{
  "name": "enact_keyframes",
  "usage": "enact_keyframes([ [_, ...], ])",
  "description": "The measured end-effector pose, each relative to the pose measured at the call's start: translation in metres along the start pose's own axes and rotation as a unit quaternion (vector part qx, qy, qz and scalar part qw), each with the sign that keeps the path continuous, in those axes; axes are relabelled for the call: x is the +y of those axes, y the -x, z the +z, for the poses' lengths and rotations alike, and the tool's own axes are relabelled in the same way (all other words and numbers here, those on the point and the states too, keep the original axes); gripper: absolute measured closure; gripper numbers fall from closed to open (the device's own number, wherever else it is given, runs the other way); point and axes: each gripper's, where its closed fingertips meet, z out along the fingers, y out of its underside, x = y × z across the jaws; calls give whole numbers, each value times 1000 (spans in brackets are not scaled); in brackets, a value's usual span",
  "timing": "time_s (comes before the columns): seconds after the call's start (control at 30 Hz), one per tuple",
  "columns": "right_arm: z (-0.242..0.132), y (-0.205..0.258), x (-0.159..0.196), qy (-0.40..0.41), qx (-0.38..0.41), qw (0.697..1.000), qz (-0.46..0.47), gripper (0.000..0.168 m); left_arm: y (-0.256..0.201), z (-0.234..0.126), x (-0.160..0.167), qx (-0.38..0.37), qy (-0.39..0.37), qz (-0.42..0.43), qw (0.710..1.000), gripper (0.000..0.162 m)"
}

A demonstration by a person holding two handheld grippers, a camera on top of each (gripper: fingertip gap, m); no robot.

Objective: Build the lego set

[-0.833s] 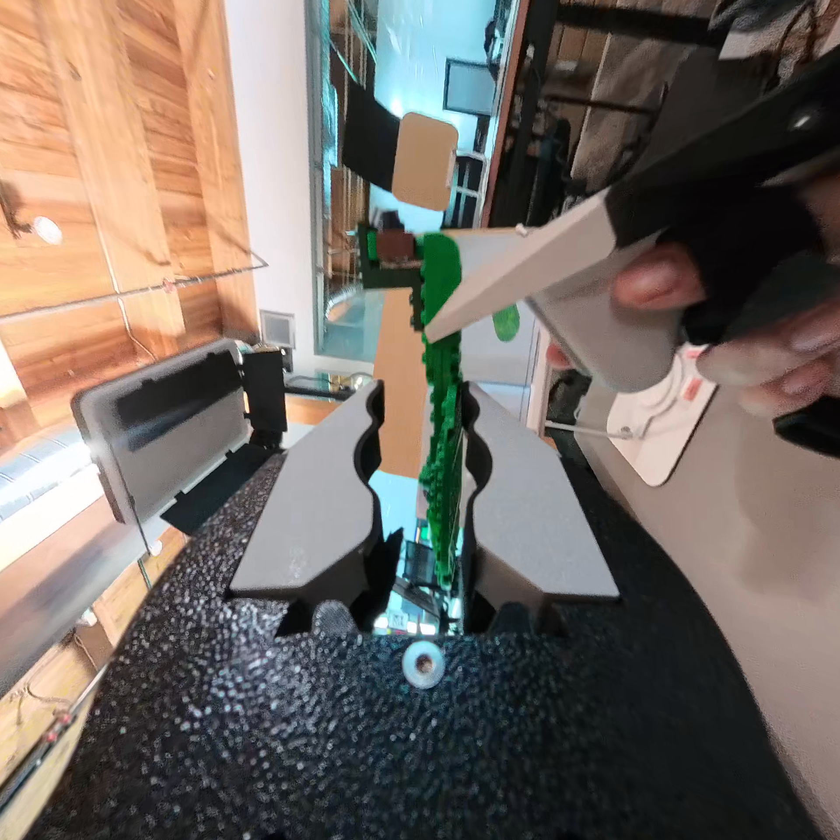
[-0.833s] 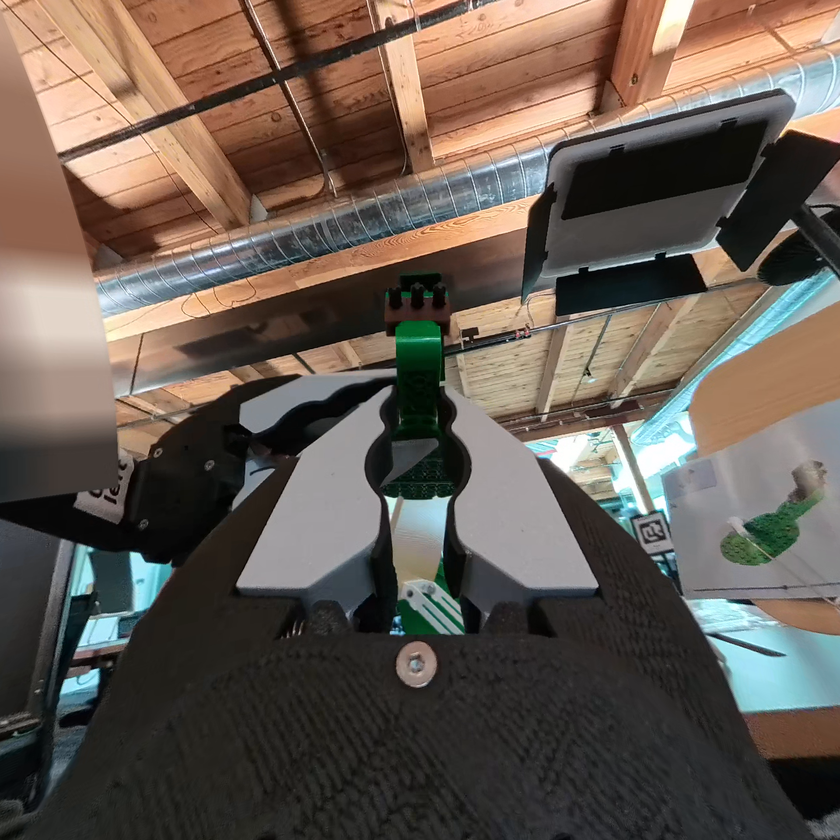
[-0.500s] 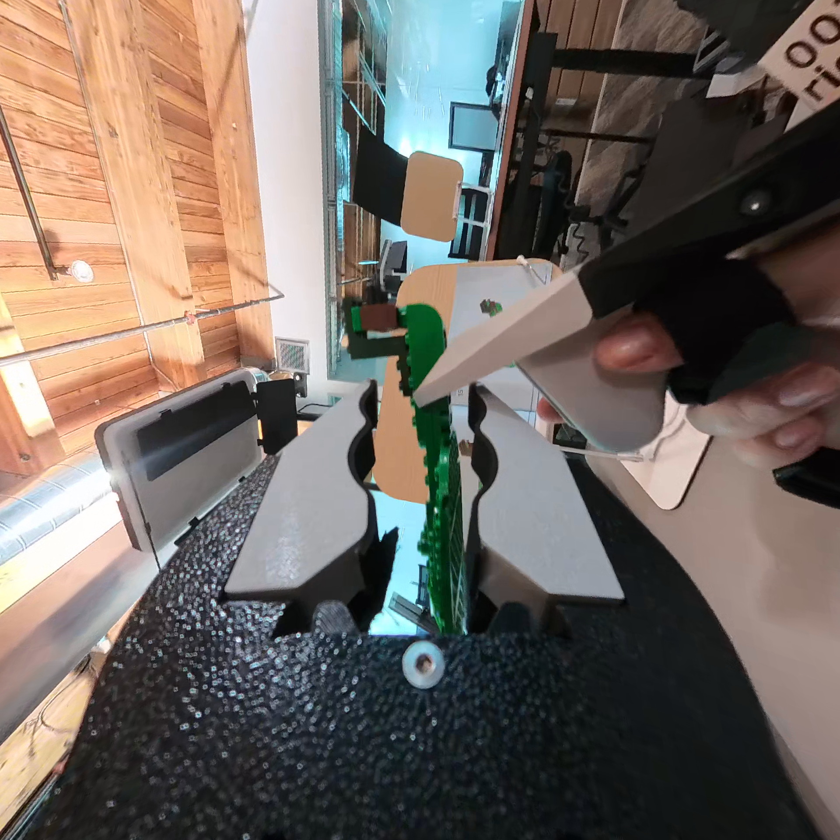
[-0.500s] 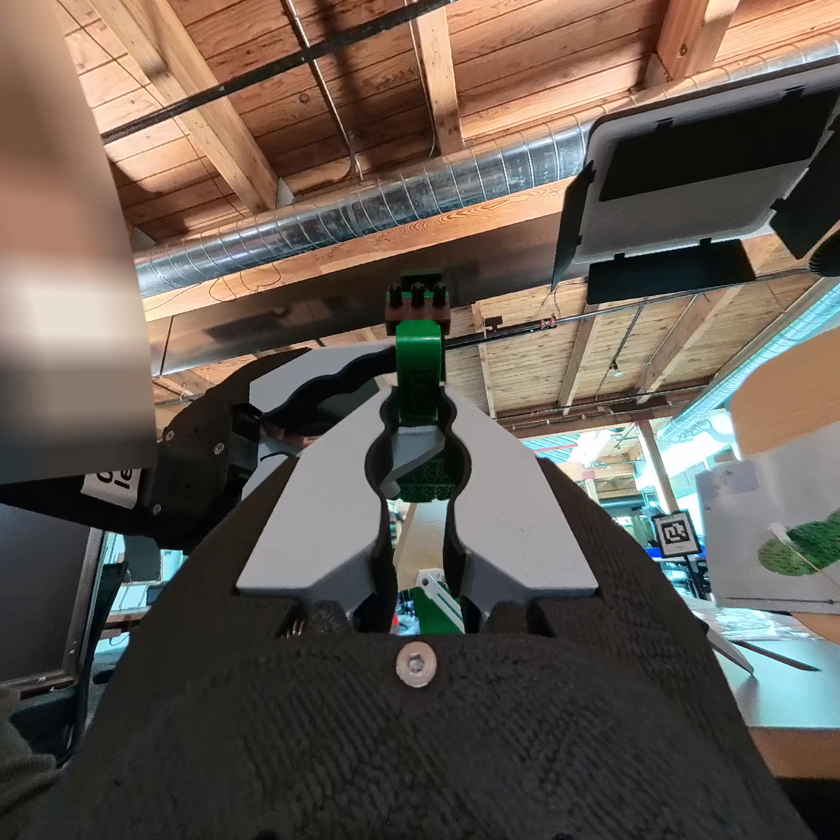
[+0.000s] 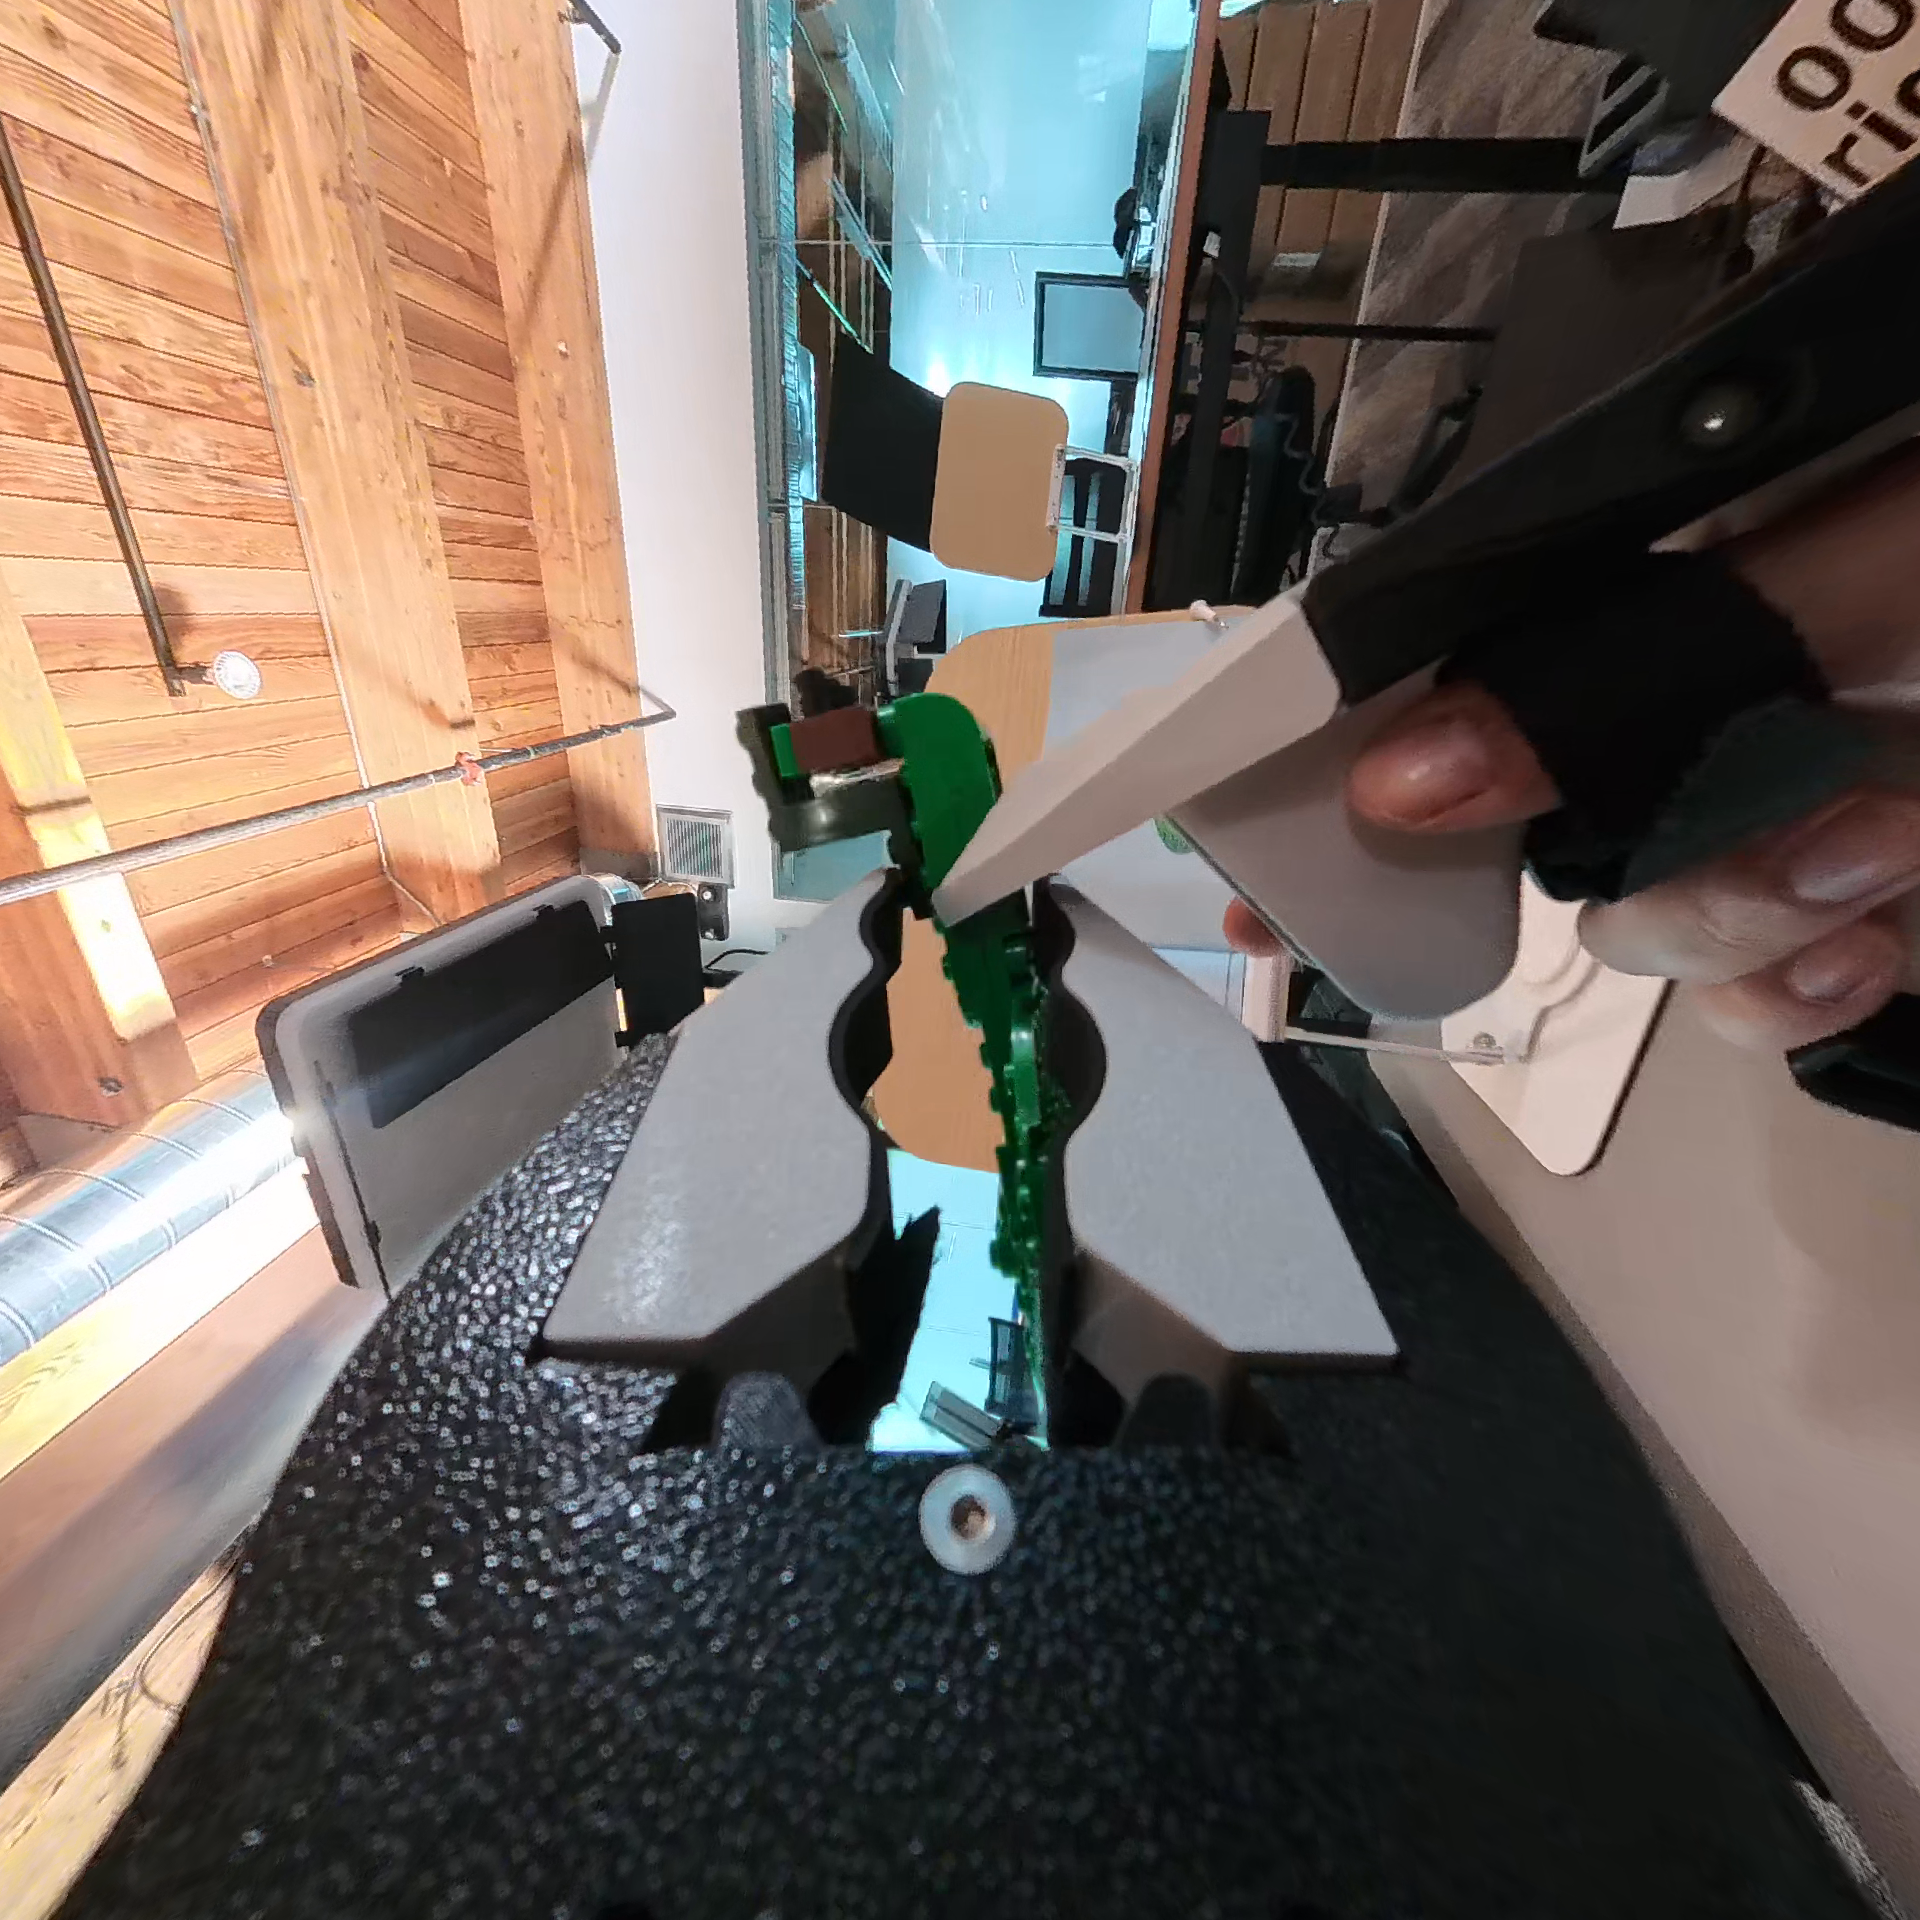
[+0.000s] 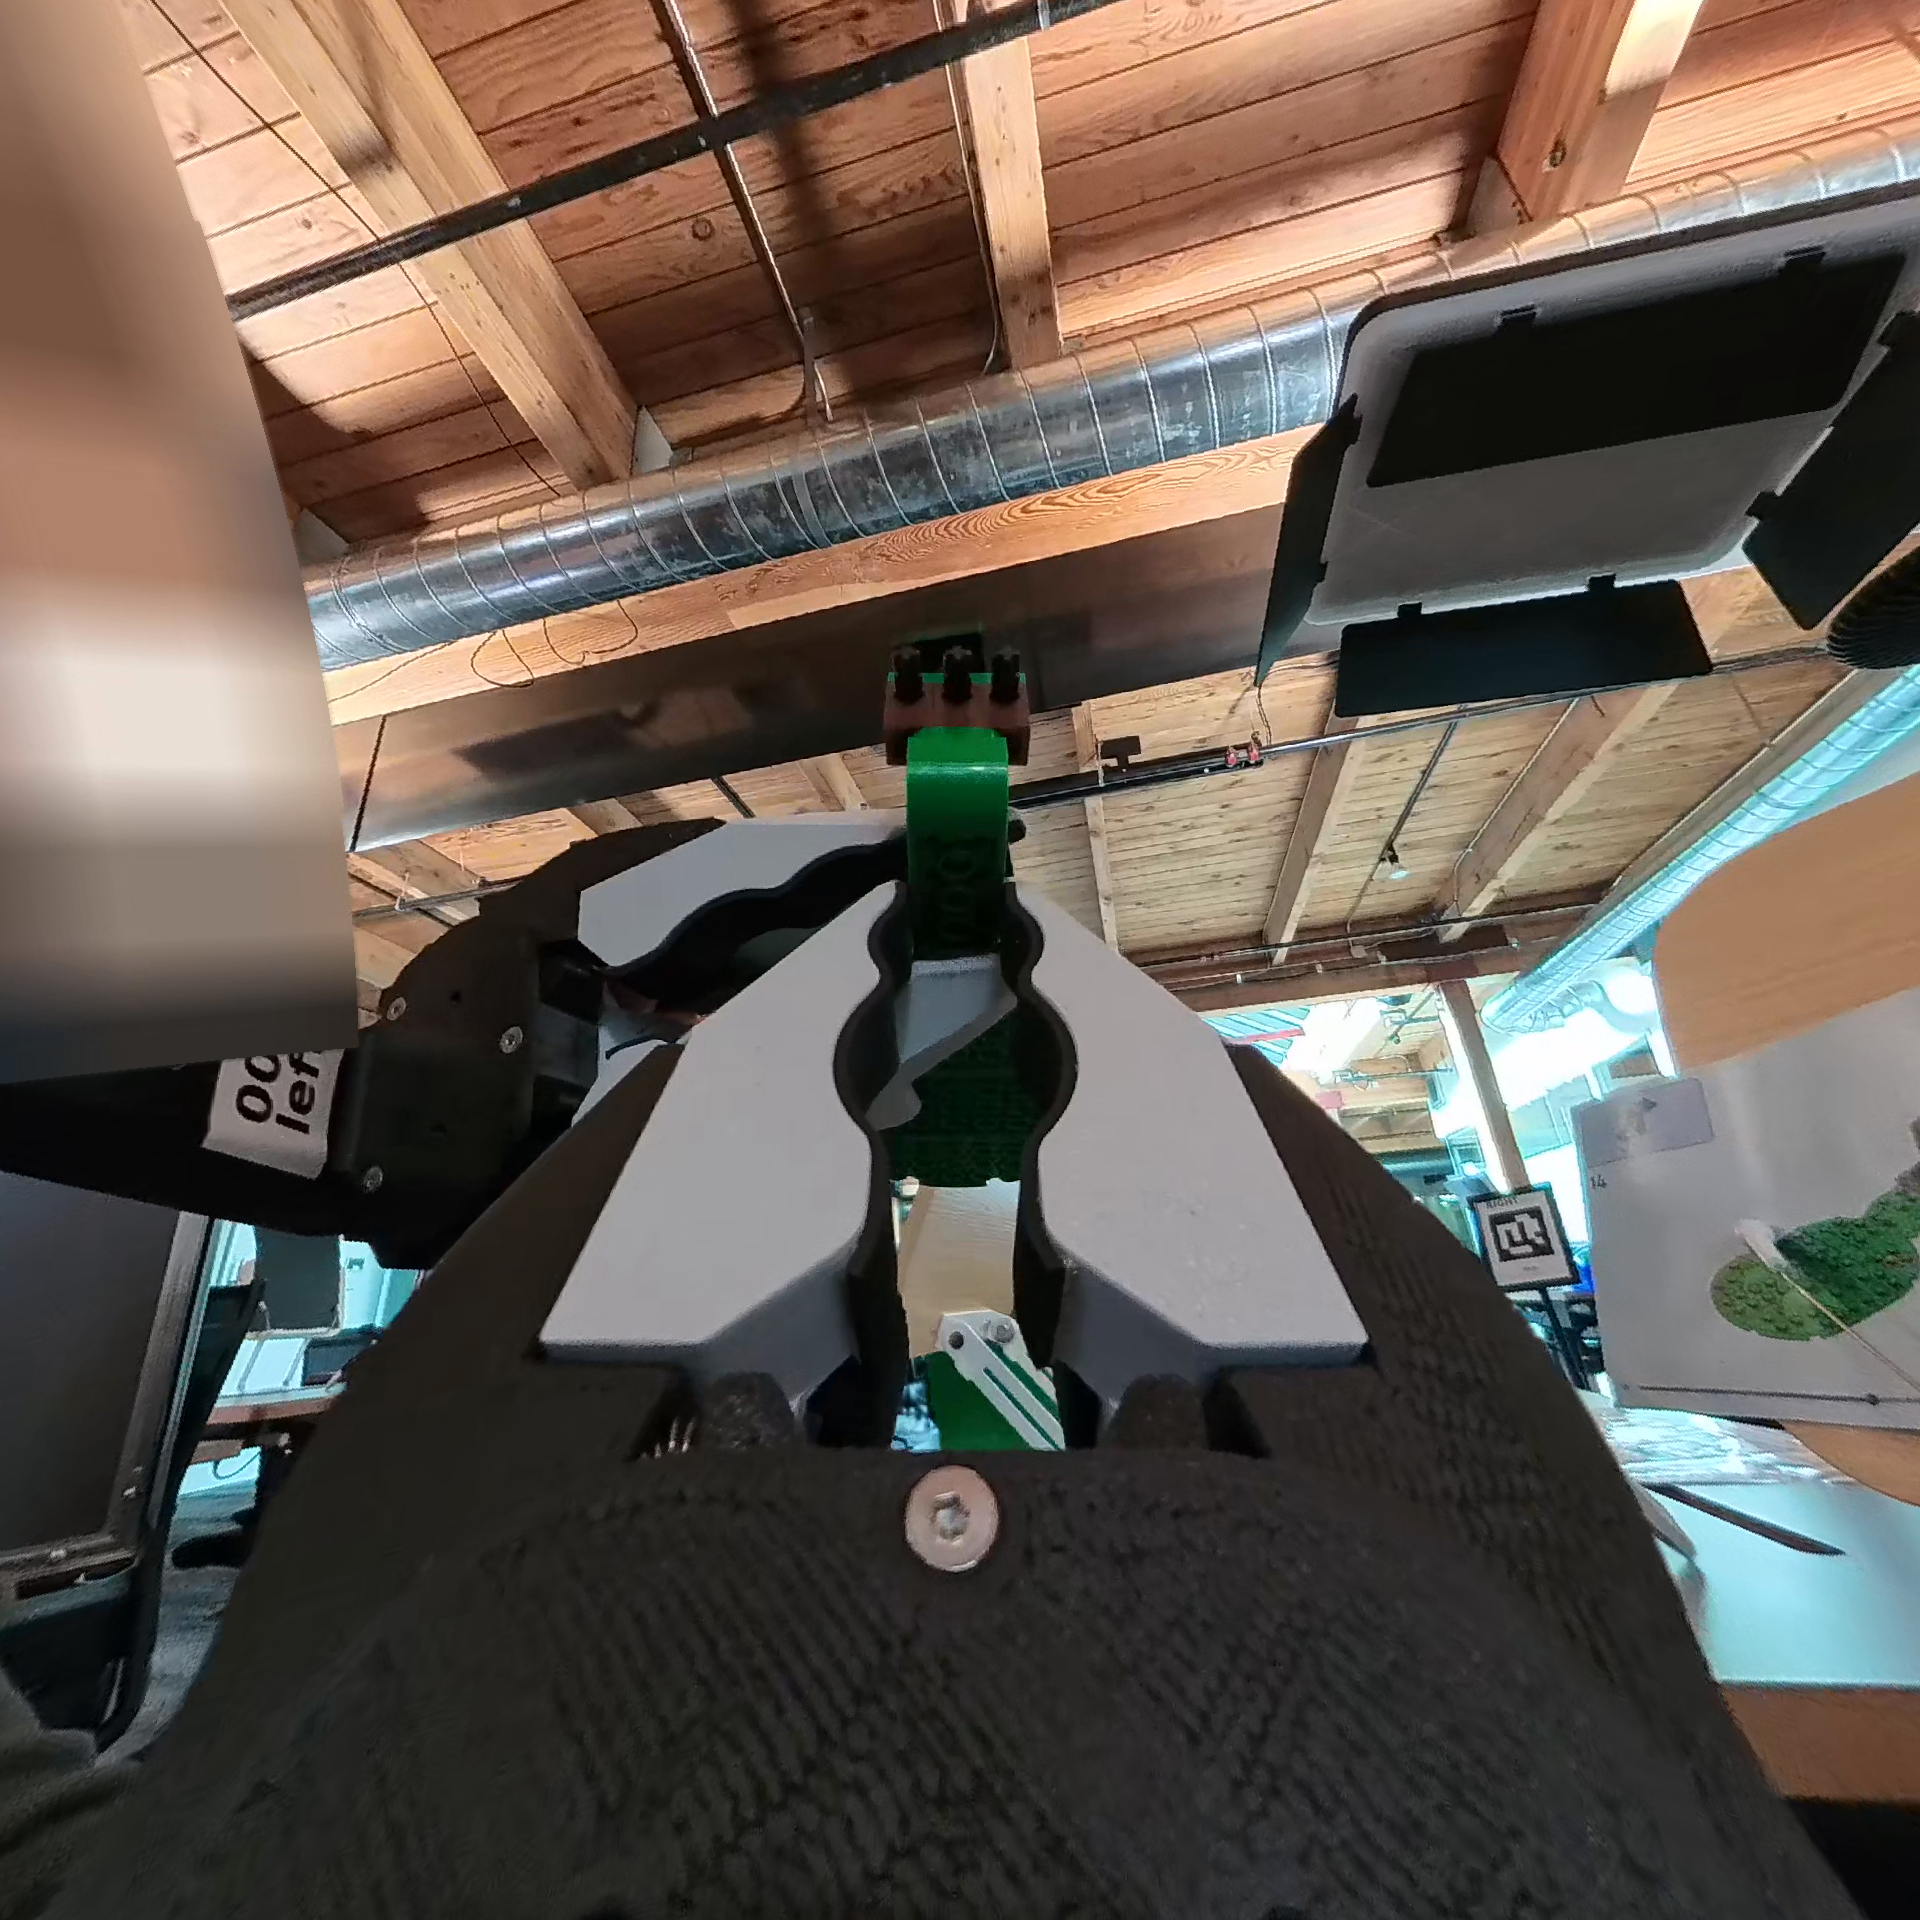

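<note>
where the green lego plate (image 5: 1013, 1049) stands edge-on between the fingers of the left gripper (image 5: 961, 935), it lies against the right-hand finger with a clear gap to the other, so the jaws are partly apart and i cannot tell whether they truly pinch it. a small stack of brown and green bricks (image 5: 826, 743) sits at the plate's far end, beyond the fingertips. the right gripper (image 6: 956, 904) comes in from the side and its jaws are closed narrowly on the plate (image 6: 956, 873) near that end, the brick stack (image 6: 954, 707) showing just past its tips. a person's hand (image 5: 1621, 831) wraps that gripper's handle. behind are a wooden ceiling (image 6: 1143, 156) with a metal duct (image 6: 779, 520), a grey panel light (image 6: 1621, 436), and an open instruction booklet (image 6: 1766, 1268).
</note>
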Motion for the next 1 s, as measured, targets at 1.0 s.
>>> enact_keyframes([
  [1.0, -5, -5, -12, 11, 2, 1000, -29, 144, 1, -5, 14, 16, 30, -14, 999, 143],
])
